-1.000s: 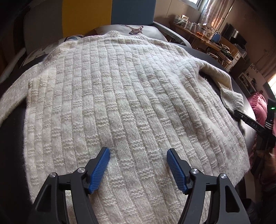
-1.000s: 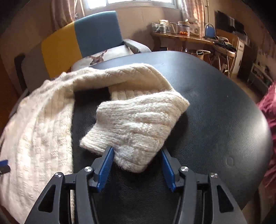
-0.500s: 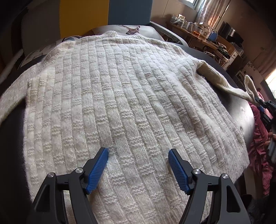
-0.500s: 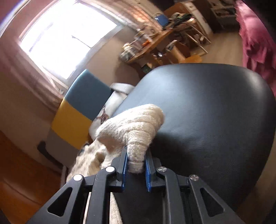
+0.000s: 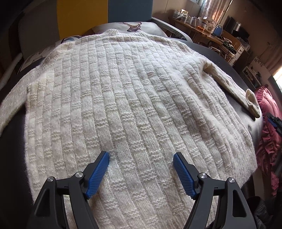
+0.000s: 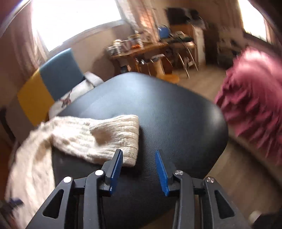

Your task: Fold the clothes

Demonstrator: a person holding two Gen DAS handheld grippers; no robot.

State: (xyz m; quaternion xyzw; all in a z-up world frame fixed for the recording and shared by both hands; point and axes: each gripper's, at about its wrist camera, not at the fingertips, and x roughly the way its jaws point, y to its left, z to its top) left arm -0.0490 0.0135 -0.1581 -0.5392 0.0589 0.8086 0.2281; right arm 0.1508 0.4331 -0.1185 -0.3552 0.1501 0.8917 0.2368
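A cream knitted sweater lies spread flat over a black padded table, neck at the far side. My left gripper hovers open over the sweater's lower part, nothing between its blue pads. The right sleeve stretches out toward the table's right edge, cuff lying flat on the black top. My right gripper stands open just in front of that cuff; its left pad overlaps the cuff's near corner and the jaws hold nothing. The right gripper's blue tip shows at the left wrist view's right edge.
A chair with yellow and blue back and a deer-print cushion stands behind the table. A wooden desk with jars is at the back. Pink ruffled fabric lies right of the table, past its edge.
My right gripper shut on the cuff, lifted and pulled the folded sleeve outward, then opened and let it drop flat. The sleeve now lies stretched out. The left gripper barely moved.
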